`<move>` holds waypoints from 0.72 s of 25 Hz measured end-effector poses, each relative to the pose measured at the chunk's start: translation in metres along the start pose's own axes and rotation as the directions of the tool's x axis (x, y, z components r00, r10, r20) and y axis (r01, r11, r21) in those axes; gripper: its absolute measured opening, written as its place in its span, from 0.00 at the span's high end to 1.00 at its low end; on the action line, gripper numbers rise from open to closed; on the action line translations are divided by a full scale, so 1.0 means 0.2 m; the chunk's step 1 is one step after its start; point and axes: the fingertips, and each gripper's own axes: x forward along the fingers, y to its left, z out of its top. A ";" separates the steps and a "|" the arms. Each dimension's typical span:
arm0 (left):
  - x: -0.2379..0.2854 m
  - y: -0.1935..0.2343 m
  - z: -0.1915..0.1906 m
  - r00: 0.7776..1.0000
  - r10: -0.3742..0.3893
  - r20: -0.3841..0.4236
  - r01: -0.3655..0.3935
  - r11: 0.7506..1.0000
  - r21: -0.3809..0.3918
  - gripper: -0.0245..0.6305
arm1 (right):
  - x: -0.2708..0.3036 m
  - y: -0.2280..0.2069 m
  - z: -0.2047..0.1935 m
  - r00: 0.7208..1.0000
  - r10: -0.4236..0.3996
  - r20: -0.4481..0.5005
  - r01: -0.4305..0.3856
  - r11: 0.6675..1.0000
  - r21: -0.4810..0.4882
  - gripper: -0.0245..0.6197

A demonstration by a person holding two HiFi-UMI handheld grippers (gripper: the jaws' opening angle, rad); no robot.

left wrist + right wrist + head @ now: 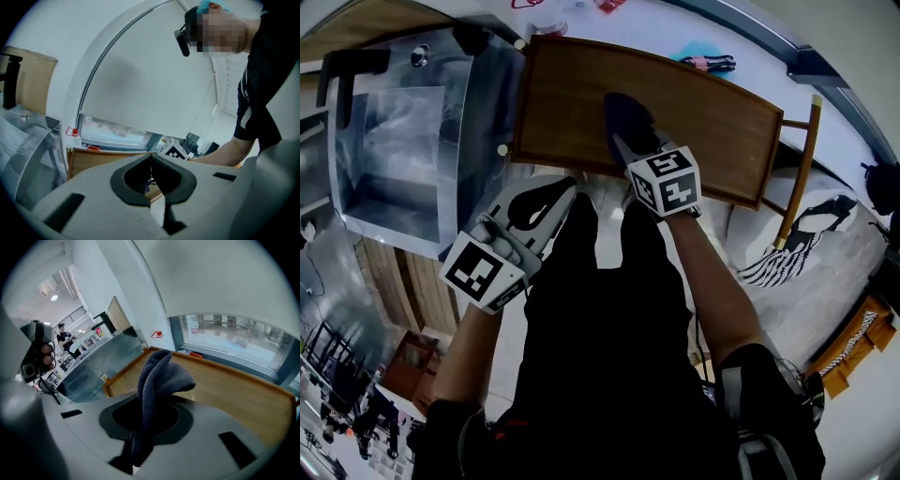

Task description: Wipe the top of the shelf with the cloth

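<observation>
Wiping step: right gripper (630, 141) is pinching the cloth (622, 111), holding it over the shelf top (712, 122) near the shelf's front edge; contact is unclear.
Left gripper (551, 199): jaws are pressing together on nothing, hanging just off the shelf's front edge.
Next move: probably calling for flattening the cloth and sweeping toward the shelf's bare right end.

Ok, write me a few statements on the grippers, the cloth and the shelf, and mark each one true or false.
The right gripper is shut on the cloth. True.
The left gripper grips a second cloth. False: its jaws are together on nothing.
The cloth is bright yellow. False: it is dark grey-blue.
A clear container stands beside the wooden shelf. True.
</observation>
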 end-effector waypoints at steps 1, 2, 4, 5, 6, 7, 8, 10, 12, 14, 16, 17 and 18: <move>-0.04 0.03 0.00 1.000 0.009 0.004 -0.009 1.000 -0.004 0.93 | 0.04 0.06 0.01 1.000 0.020 -0.007 -0.020 1.000 -0.015 0.87; -0.07 0.06 0.00 1.000 0.017 0.009 -0.017 1.000 -0.007 0.93 | 0.08 0.12 0.02 0.999 0.037 -0.013 -0.037 0.999 -0.027 0.87; -0.14 0.11 -0.01 0.999 0.031 0.017 -0.031 0.999 -0.013 0.93 | 0.16 0.23 0.05 0.998 0.066 -0.022 -0.066 0.997 -0.044 0.87; -0.17 0.13 -0.01 0.999 0.038 0.021 -0.038 0.999 -0.016 0.93 | 0.19 0.28 0.06 0.997 0.078 -0.027 -0.080 0.995 -0.052 0.87; -0.20 0.16 -0.02 0.999 0.045 0.024 -0.045 0.999 -0.020 0.93 | 0.23 0.33 0.06 0.995 0.090 -0.032 -0.092 0.994 -0.060 0.87; -0.24 0.18 -0.02 0.998 0.052 0.026 -0.052 0.998 -0.024 0.93 | 0.26 0.38 0.07 0.994 0.102 -0.037 -0.104 0.992 -0.068 0.87; -0.27 0.20 -0.03 0.998 0.060 0.028 -0.059 0.998 -0.028 0.93 | 0.29 0.42 0.08 0.993 0.112 -0.042 -0.115 0.991 -0.074 0.87; -0.32 0.24 -0.05 0.997 0.074 0.032 -0.073 0.997 -0.037 0.93 | 0.35 0.50 0.09 0.990 0.129 -0.050 -0.133 0.988 -0.083 0.87; -0.38 0.28 -0.07 0.996 0.087 0.034 -0.085 0.995 -0.045 0.93 | 0.40 0.56 0.10 0.989 0.140 -0.055 -0.145 0.986 -0.088 0.87; -0.43 0.31 -0.08 0.995 0.097 0.037 -0.095 0.994 -0.052 0.93 | 0.45 0.62 0.12 0.987 0.149 -0.057 -0.154 0.984 -0.089 0.87; -0.47 0.34 -0.09 0.994 0.106 0.040 -0.104 0.993 -0.057 0.93 | 0.49 0.66 0.12 0.986 0.156 -0.062 -0.161 0.983 -0.092 0.87; -0.48 0.34 -0.10 0.993 0.110 0.041 -0.108 0.992 -0.059 0.93 | 0.51 0.67 0.12 0.985 0.159 -0.066 -0.164 0.982 -0.094 0.87; -0.50 0.35 -0.10 0.993 0.113 0.042 -0.111 0.992 -0.060 0.93 | 0.52 0.69 0.11 0.985 0.160 -0.071 -0.166 0.981 -0.096 0.87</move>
